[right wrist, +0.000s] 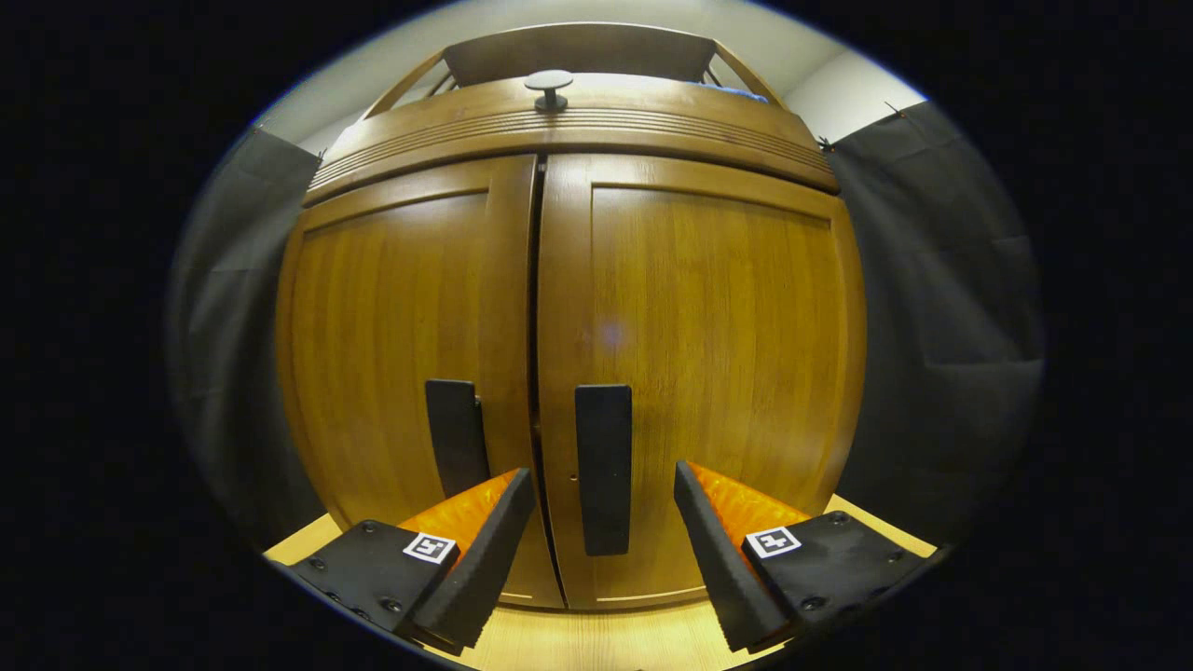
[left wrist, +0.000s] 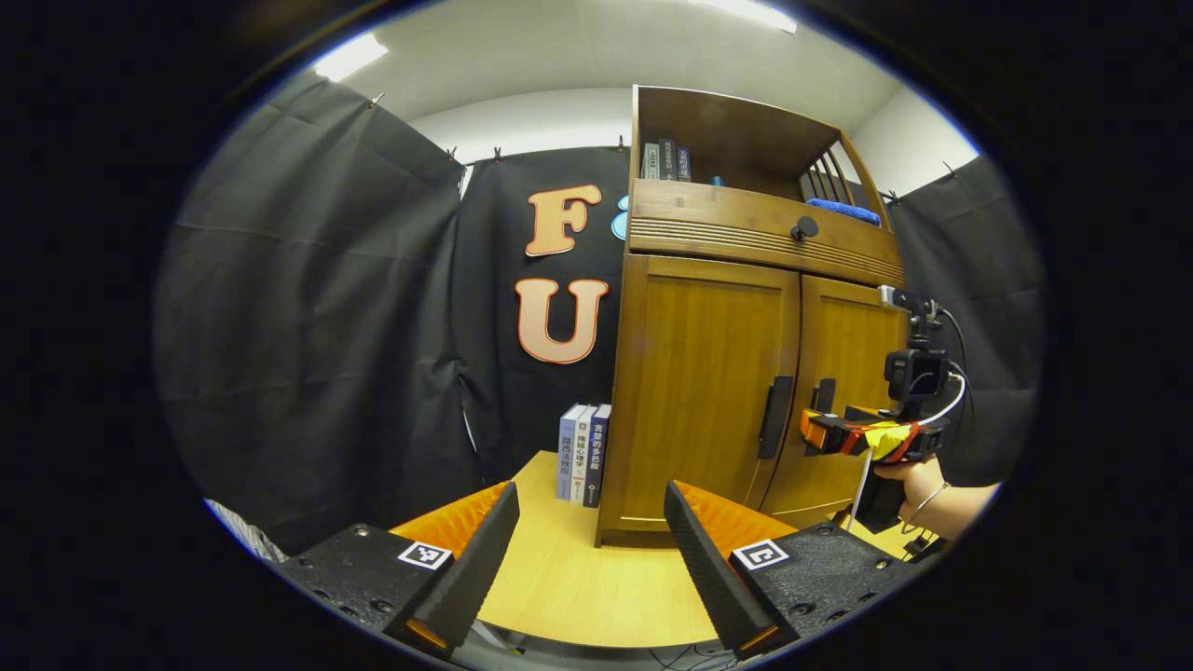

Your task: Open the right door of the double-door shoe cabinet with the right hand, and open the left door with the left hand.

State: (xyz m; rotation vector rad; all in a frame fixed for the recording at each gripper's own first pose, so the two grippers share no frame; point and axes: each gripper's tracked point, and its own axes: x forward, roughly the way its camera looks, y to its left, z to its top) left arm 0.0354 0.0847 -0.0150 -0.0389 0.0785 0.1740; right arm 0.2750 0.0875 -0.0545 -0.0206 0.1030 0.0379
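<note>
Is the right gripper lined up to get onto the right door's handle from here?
Probably yes: the right gripper is open, its fingers either side of the right door's handle, nothing between them. Both doors look shut.

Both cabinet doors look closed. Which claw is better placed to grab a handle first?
Right. The right claw is open with the right door handle between its fingers. The left claw, also open, hangs back from the cabinet over the table.

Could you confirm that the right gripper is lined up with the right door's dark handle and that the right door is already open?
Not quite: in the right gripper view the brown wooden right door is closed. The right gripper does straddle its dark flat handle, fingers apart.
</note>
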